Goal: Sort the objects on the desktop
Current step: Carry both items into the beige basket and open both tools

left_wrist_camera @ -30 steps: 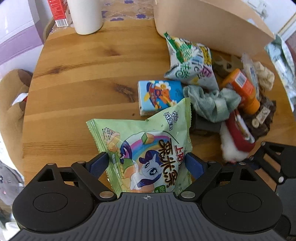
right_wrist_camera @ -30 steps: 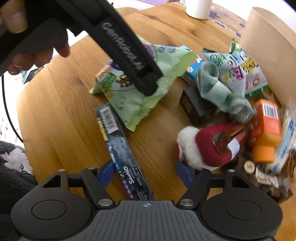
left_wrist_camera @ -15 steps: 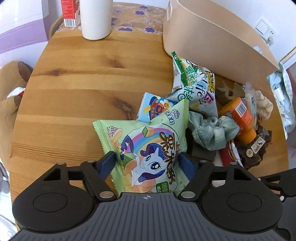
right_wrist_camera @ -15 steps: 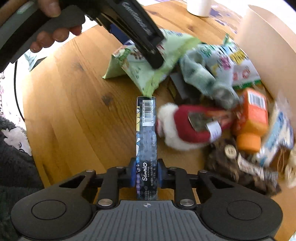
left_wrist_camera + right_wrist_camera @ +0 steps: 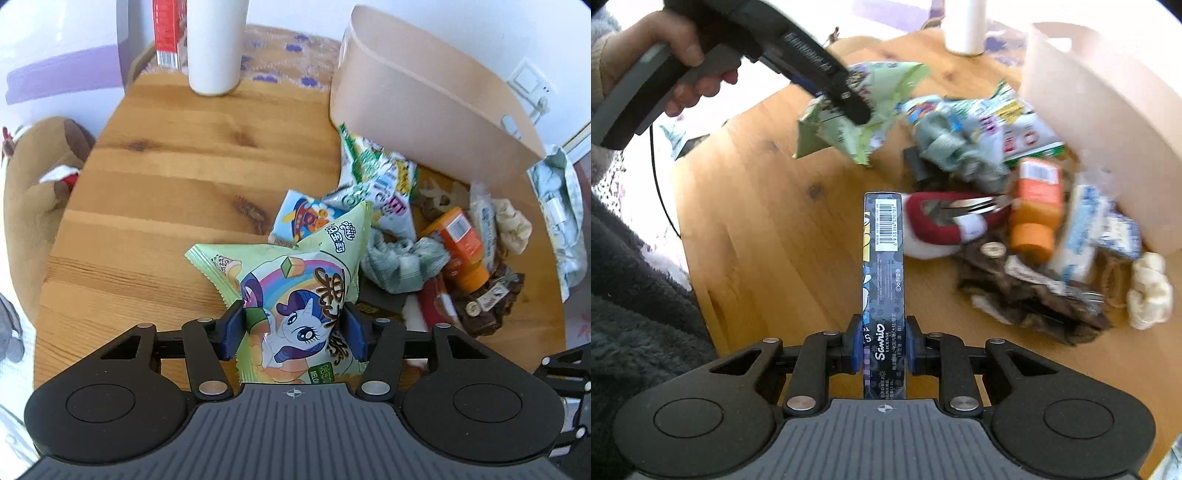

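Observation:
My left gripper point(image 5: 293, 330) is shut on a green pony snack bag point(image 5: 295, 295) and holds it above the round wooden table point(image 5: 166, 192). The bag also shows in the right wrist view point(image 5: 864, 110), held up by the left gripper. My right gripper point(image 5: 881, 345) is shut on a long dark Sanrio box point(image 5: 883, 280), lifted off the table and pointing forward. A beige bin point(image 5: 424, 107) stands at the table's far right, also in the right wrist view point(image 5: 1108, 118).
A pile lies beside the bin: white-green snack bag point(image 5: 380, 184), blue carton point(image 5: 303, 218), green cloth point(image 5: 402, 266), orange bottle point(image 5: 461, 251), red and white plush point(image 5: 934, 225), brown hair clips point(image 5: 1034, 295). A white cup point(image 5: 214, 44) stands at the far edge.
The left gripper has closed on the snack bag and lifted it. The right gripper has closed on the Sanrio box, turned it lengthwise and raised it off the table.

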The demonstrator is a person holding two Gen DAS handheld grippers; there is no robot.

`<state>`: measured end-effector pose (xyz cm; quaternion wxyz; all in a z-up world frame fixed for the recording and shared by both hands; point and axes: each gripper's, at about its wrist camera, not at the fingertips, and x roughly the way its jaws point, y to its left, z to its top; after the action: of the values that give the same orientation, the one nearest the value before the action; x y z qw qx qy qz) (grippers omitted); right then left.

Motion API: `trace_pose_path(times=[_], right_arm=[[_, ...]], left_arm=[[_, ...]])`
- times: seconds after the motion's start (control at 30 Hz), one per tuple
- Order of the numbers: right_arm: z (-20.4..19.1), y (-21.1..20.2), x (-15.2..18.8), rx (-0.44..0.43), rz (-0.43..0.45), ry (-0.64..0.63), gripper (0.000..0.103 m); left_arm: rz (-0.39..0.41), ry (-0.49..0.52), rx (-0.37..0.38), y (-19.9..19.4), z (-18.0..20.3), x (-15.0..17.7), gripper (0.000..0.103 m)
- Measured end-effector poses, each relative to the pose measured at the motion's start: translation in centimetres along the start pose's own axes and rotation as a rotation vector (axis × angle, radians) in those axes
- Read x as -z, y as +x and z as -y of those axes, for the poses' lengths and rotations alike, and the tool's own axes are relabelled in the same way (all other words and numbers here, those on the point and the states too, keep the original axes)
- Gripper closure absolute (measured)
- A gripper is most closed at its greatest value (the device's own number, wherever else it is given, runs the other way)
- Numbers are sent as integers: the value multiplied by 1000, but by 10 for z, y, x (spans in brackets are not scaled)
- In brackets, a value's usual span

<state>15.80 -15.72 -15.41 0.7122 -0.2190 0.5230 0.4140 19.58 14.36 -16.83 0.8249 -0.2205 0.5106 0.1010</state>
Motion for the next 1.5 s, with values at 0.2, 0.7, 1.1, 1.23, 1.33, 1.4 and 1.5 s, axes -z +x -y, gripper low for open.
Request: trace_pose_path(times=[0.2, 0.7, 1.1, 1.23, 1.33, 1.4, 1.5], right_arm=[[36, -17, -34, 96, 96, 77, 82], [163, -69, -95, 314, 287, 260, 82], [247, -32, -156, 398, 213, 364, 82], [262, -2, -166, 403, 150, 414, 82], [267, 17, -170, 412, 101, 430, 82], [267, 26, -172, 421, 72, 428, 82], [266, 30, -173, 450, 54, 422, 76]], left_arm=[[69, 17, 9, -26, 14, -21, 47], [272, 135, 77, -43, 92, -153, 47], [213, 118, -11, 28, 126, -226, 48], [136, 117, -37, 57, 139, -240, 47], [114, 130, -71, 75, 144, -241, 47], [92, 147, -87, 84, 145, -239, 47], [58, 163, -96, 93, 144, -238, 43]])
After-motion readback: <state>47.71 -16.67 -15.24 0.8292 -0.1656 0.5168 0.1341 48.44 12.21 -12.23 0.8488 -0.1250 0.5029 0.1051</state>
